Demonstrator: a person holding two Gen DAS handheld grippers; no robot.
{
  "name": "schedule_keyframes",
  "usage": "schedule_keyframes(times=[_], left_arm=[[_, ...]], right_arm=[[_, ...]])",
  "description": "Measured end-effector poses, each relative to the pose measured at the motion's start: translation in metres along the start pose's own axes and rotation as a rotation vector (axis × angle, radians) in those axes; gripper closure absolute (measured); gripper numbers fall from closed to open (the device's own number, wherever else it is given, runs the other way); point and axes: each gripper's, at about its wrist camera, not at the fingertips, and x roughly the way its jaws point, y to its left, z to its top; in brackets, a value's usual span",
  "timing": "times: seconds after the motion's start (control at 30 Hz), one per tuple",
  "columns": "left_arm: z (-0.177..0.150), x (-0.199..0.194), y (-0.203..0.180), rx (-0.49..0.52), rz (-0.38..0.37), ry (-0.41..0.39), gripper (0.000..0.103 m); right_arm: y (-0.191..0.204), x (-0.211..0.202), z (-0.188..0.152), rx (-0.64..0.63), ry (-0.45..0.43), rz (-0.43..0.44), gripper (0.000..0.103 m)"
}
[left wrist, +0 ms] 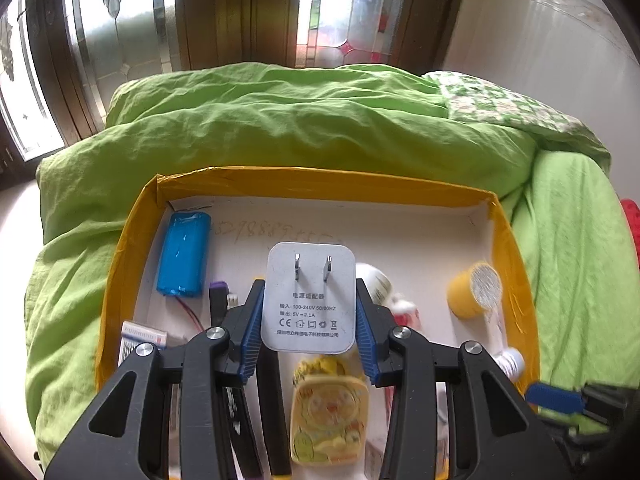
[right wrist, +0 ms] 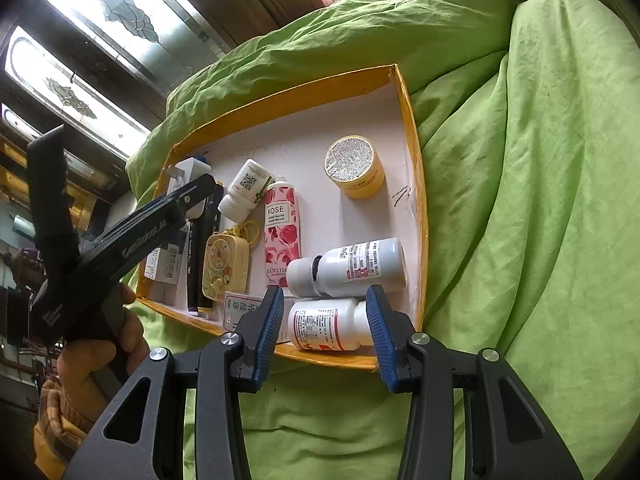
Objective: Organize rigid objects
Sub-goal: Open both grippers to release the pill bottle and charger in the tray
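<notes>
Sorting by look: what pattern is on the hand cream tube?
Pink roses on white, clearest in the right wrist view: hand cream tube.

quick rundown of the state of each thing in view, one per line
power adapter: held between the left gripper fingers, prongs facing the camera, above the tray
right gripper: fingers either side of a lying white bottle, contact unclear
second white bottle: lying on its side
yellow jar: tipped on its side
rose hand cream tube: lying flat
blue battery pack: lying in the tray corner
yellow-rimmed tray: on green bedding
</notes>
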Motion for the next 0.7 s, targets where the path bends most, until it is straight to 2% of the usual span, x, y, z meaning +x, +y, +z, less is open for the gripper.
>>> schedule_keyframes(times=[0.23,0.37,0.4,0.47,0.6,0.67,0.7], left_arm=[[0.025,0.030,0.006,-0.039,-0.013,0.026,0.065],[0.028,0.048,-0.003,-0.020,-0.010,0.050,0.064],[0.028,0.052,-0.006,-0.014,-0.008,0.054,0.064],[0.025,0.057,-0.010,-0.006,-0.006,0.063,0.064],[0.022,0.062,-0.014,0.004,0.005,0.066,0.064],[0.022,0.062,-0.015,0.016,0.011,0.070,0.062],[0.022,0.061,-0.015,0.019,0.022,0.071,0.055]], right_arm=[[-0.003,0.000,0.002,0.013,0.002,0.004,0.064],[-0.005,0.004,0.001,0.018,0.015,0.001,0.064],[-0.005,0.006,0.001,0.019,0.019,-0.002,0.062],[-0.006,0.008,0.001,0.023,0.025,-0.007,0.054],[-0.007,0.010,0.001,0.029,0.021,-0.020,0.049],[-0.008,0.010,0.000,0.036,0.018,-0.020,0.043],[-0.009,0.010,0.000,0.038,0.018,-0.019,0.043]])
